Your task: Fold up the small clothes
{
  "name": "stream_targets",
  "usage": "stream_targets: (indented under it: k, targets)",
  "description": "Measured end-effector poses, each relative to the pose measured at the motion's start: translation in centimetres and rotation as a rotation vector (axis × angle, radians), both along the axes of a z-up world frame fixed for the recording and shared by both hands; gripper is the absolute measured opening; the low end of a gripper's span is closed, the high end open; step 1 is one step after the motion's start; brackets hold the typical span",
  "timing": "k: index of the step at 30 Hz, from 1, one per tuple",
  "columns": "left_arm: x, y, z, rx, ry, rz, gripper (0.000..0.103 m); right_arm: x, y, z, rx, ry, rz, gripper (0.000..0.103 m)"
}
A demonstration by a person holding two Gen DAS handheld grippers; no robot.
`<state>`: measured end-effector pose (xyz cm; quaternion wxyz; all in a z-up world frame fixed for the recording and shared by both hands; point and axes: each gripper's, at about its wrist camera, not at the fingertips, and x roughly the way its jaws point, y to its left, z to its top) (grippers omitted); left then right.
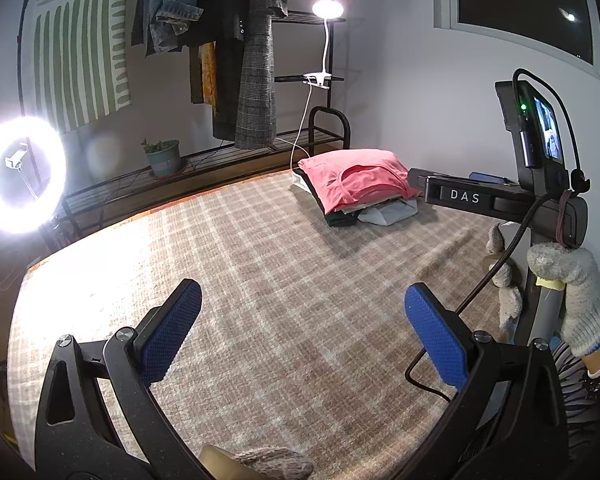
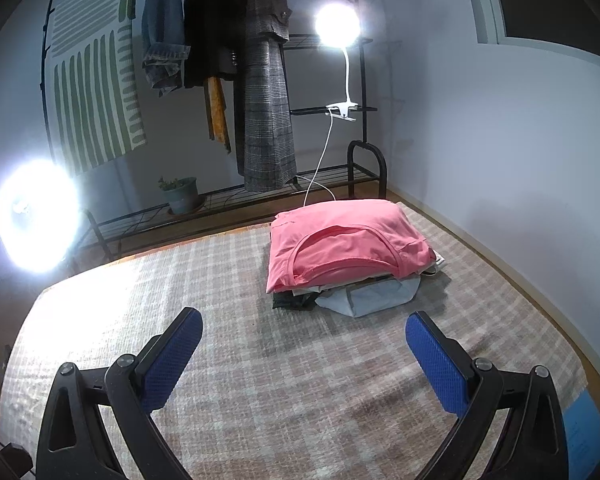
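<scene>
A: Jaws first. L gripper?

B: Spread wide, nothing between the blue pads. Hangs above the checked mat, no contact seen.

A: R gripper?

B: Same: spread wide, holds nothing, blue pads well apart, above bare mat. From L wrist view the R unit also shows at the right edge, held by a gloved hand; its jaws can't be read from that angle.

A: Clothes?

B: One stack on the far part of the mat, well apart from both grippers. Pink top folded, lies uppermost, neckline toward the cameras. Under it a pale blue-grey piece sticks out at the front, plus a dark one at lower left edge. L view: same stack, far right of centre, pink top uppermost.

A: Surroundings?

B: Black wire rack along the far wall w/ hanging garments: denim jacket, plaid coat. Potted plant on the low shelf. Clip lamp lit, clamped to the rack, white cord running down behind the stack. Ring light lit at far left. Green-striped cloth hangs on the wall. Dark window upper right in L view.
</scene>
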<state>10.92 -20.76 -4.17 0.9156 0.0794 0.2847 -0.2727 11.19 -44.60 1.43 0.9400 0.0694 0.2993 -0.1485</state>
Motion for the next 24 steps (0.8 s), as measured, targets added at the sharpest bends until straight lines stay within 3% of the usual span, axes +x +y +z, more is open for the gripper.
stream_targets:
  k: [24]
  targets:
    - [-0.15, -0.12, 0.1, 0.001, -0.009, 0.004, 0.103, 0.25, 0.31, -0.29, 0.014, 0.005, 0.003, 0.103]
